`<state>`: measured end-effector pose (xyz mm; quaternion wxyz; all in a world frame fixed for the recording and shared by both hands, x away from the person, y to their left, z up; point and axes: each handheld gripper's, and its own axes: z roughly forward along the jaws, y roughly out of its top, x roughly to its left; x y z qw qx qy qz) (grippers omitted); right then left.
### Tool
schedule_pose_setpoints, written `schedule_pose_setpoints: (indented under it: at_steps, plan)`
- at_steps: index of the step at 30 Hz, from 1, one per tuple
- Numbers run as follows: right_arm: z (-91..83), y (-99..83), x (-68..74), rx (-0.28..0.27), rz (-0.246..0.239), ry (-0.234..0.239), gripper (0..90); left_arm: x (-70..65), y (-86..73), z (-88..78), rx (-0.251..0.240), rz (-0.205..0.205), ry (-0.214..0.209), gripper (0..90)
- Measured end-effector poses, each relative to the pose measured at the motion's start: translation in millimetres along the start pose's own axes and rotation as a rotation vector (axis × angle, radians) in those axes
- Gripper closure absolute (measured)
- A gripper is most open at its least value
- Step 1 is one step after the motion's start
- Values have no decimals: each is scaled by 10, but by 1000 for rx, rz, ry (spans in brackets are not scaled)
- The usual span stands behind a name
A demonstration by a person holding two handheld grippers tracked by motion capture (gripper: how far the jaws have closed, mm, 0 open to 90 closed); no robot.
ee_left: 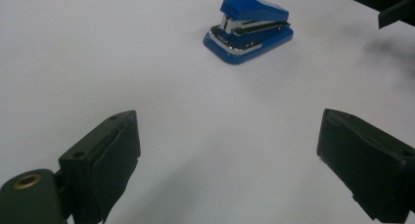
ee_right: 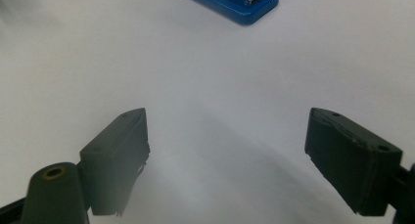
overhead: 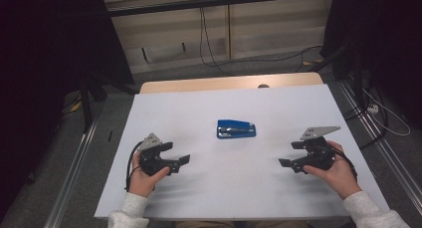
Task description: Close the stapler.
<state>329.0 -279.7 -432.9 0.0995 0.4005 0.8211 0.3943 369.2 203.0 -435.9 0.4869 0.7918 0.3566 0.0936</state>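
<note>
**Blue stapler waits between two open hand-held grippers**

A small blue stapler (overhead: 236, 129) lies flat near the middle of a white-covered desk (overhead: 164, 108), closed, its chrome edge catching the light. A person seated at the near edge holds a hand-held gripper in each hand. The left hand-held gripper (overhead: 182, 160) and the right hand-held gripper (overhead: 285, 163) hover low over the desk on either side, well apart from the stapler and pointing inward toward each other. Both have their jaws spread wide with nothing between them, as the left gripper view and the right gripper view show: bare white surface lies in each gap.

From the left gripper view the stapler (ee_left: 248, 29) sits ahead and slightly off to one side, its hinged top seen at an angle; from the right gripper view only one blue end of it (ee_right: 235, 1) shows at the top edge. The symmetrical stance looks like a ready position, each tool kept clear so that either could reach in. The stapler's central spot puts it about equally within reach of both hands. A light wooden strip (overhead: 229, 82) shows at the desk's far edge, with cables (overhead: 206, 34) trailing along the floor beyond.
</note>
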Motion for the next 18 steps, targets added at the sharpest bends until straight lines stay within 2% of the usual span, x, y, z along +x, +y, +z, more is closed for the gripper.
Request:
schedule_pose_setpoints:
  at_steps: [6, 8, 12, 15, 18]
  plan:
    - [-73, -66, 7, 2, 8, -2, 149, 51, -121, -199, -12, -17, 25, 87]
    - [-91, -87, 12, 3, 7, -1, 149, 63, -160, -277, -22, -11, 29, 84]
    - [-105, -98, 21, 0, 6, 1, 148, 87, -259, -440, -37, -32, 43, 84]
    - [-92, -99, 19, 2, 1, 3, 148, 114, -318, -486, -40, -47, 49, 84]
    - [-83, -95, 22, 6, 0, 0, 147, 123, -336, -494, -31, -43, 51, 84]
